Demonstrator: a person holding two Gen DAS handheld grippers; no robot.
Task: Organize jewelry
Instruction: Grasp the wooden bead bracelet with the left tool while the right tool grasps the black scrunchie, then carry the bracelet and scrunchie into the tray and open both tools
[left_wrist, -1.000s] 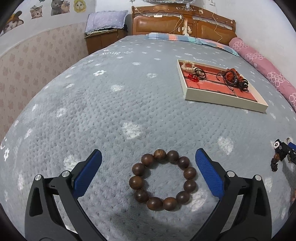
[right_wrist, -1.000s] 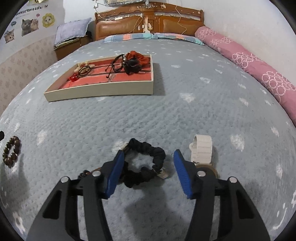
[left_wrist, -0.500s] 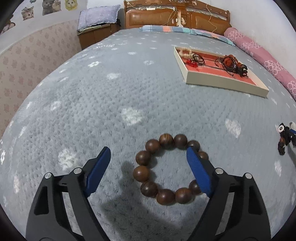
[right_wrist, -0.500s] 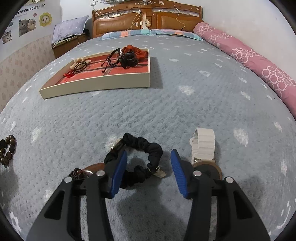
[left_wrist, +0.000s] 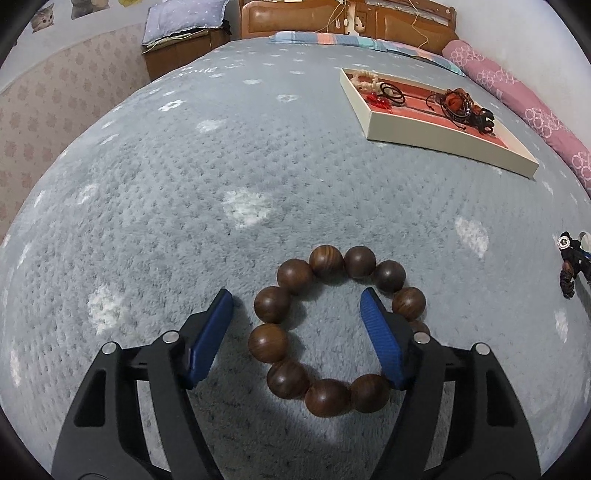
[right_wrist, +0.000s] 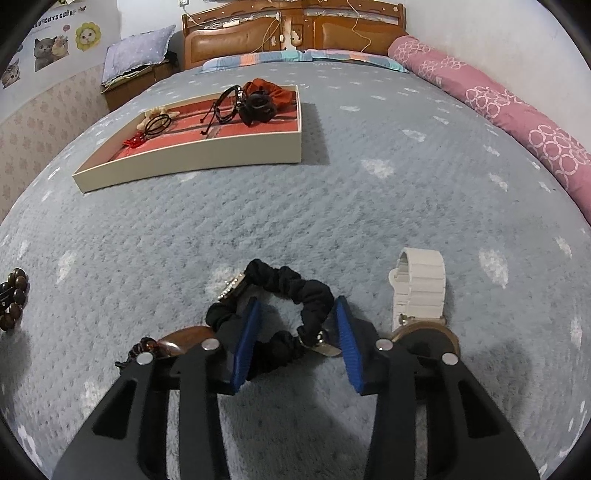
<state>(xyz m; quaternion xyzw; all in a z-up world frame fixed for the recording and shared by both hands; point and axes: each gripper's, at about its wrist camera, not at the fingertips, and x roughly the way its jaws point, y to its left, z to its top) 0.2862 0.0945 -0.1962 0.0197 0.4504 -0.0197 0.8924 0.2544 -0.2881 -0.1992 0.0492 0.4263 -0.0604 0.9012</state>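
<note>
- One wooden bead bracelet (left_wrist: 334, 328) on the grey blanket (left_wrist: 229, 177); eleven beads countable, one more half hidden behind the right pad.
- One black scrunchie-band watch (right_wrist: 280, 306), one white-strap watch (right_wrist: 419, 291), one small dark beaded piece (right_wrist: 147, 347) near the black band.
- One cream tray (right_wrist: 192, 162) with red lining further up the bed, holding several cords, a beige bracelet and an orange scrunchie.
- Pink bolster (right_wrist: 491, 99) along the right edge, wooden headboard (right_wrist: 291, 33) behind, nothing between grippers and jewelry.
- Left gripper (left_wrist: 297, 314) angled down, jaws closing, not yet pressing: left pad outside the ring, right pad inside it.
- Right gripper (right_wrist: 295, 325) angled down, jaws closing astride part of the black band, pads seemingly not yet squeezing it.
</note>
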